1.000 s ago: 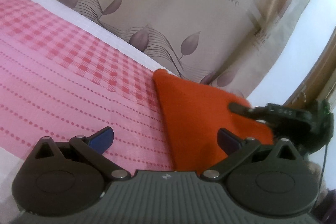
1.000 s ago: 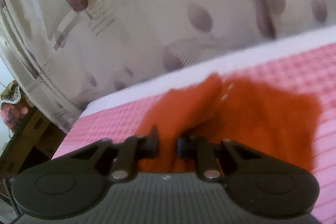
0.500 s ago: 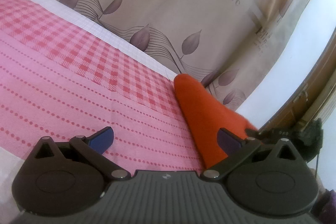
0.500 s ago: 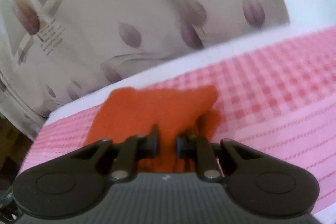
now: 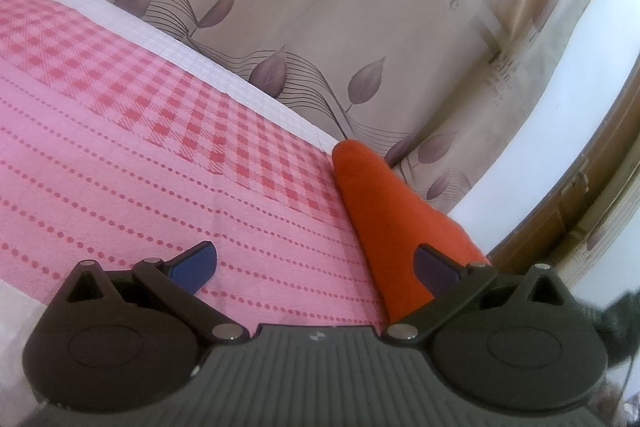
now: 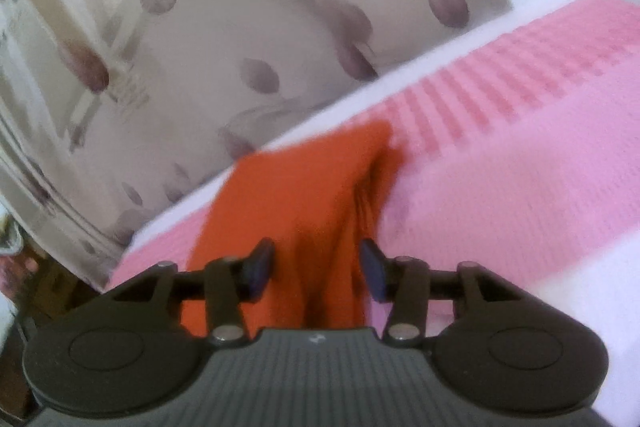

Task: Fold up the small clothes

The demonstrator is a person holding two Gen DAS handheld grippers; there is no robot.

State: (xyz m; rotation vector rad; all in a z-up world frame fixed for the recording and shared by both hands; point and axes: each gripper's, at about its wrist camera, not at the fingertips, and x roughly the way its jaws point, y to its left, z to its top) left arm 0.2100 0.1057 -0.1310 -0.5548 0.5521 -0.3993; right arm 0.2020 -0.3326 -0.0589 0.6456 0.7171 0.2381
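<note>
On the bed's pink checked cover (image 5: pixel 168 163), my left tool (image 5: pixel 316 263) is hovering wide, nothing between its pads, the folded orange cloth (image 5: pixel 384 211) lying by its right finger. From the right wrist, my right tool (image 6: pixel 318 265) is opening, the orange cloth (image 6: pixel 304 195) between its parted pads.

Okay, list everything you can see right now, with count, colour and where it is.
Garment: one, orange, on the bed near its far edge, folded over.
Bedcover: one, pink with checks and dotted lines, spread over the bed.
Curtain: one, beige with leaf print, behind the bed.
Left gripper: one, black with blue pads, wide open above the bedcover, holding nothing.
Right gripper: one, black, jaws opening, garment fold between them.
</note>
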